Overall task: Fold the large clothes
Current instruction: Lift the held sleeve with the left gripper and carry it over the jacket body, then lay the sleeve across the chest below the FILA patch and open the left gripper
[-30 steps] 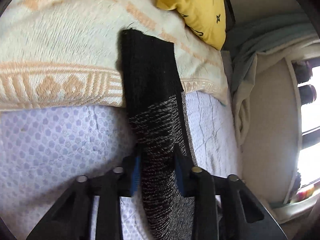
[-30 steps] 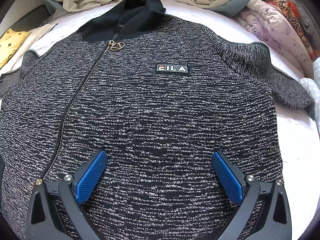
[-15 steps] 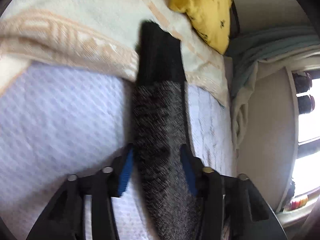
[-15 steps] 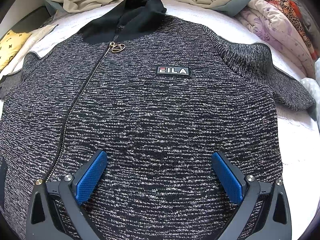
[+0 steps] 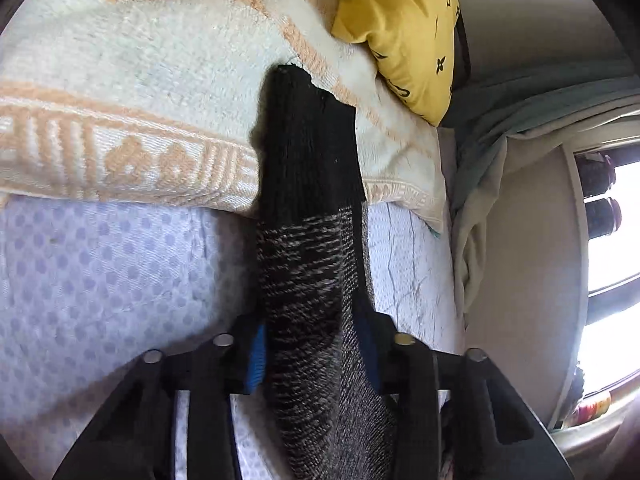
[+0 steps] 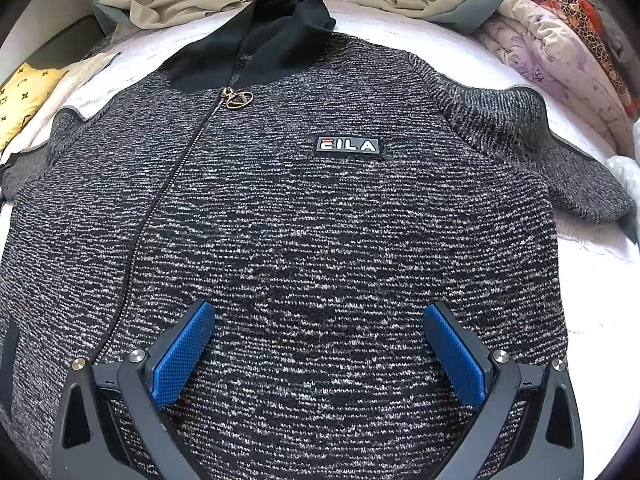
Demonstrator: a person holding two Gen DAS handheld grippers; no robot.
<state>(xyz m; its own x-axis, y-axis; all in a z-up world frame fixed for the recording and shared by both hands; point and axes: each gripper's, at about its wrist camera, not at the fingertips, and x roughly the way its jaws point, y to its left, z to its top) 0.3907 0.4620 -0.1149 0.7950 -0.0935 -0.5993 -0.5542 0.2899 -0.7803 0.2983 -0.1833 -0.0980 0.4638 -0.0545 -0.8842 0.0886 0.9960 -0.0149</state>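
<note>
1. Your left gripper [image 5: 312, 354] had the jacket's sleeve [image 5: 308, 240] running betw. its two blue pads [image 5: 256, 356]. Jaws were closing at this moment, pads right against the knit on both sides: pinching the sleeve.
2. Sleeve ran away from the gripper across the dotted lilac sheet [image 5: 100, 272]. Its black cuff [image 5: 308, 140] lay on top of a cream towel w/ orange pattern [image 5: 120, 120].
3. Yellow cushion w/ black motifs [image 5: 404, 28] sat beyond the towel, near the cuff but apart from it. Grey-green bedding [image 5: 520, 120] bunched at the right of the left wrist view, against a pale wall; bright window further right.
4. Your right gripper [image 6: 320, 360] hung over the lower front of the jacket [image 6: 320, 220], jaws spread wide, nothing betw. them but the flat knit below. Whether the tips touched the fabric: can't tell.
5. Jacket lay front-up, spread on the white bed cover [image 6: 592, 300]. Grey-black marl knit, zip [image 6: 172, 172] shut up to a gold ring pull [image 6: 238, 100], black collar [image 6: 260, 40] at the far end, logo patch [image 6: 347, 146] on the chest.
6. Other sleeve [image 6: 560, 168] lay out toward the right in the right wrist view. Folded floral quilts [image 6: 560, 60] stacked beyond it, at the bed's far right corner.
</note>
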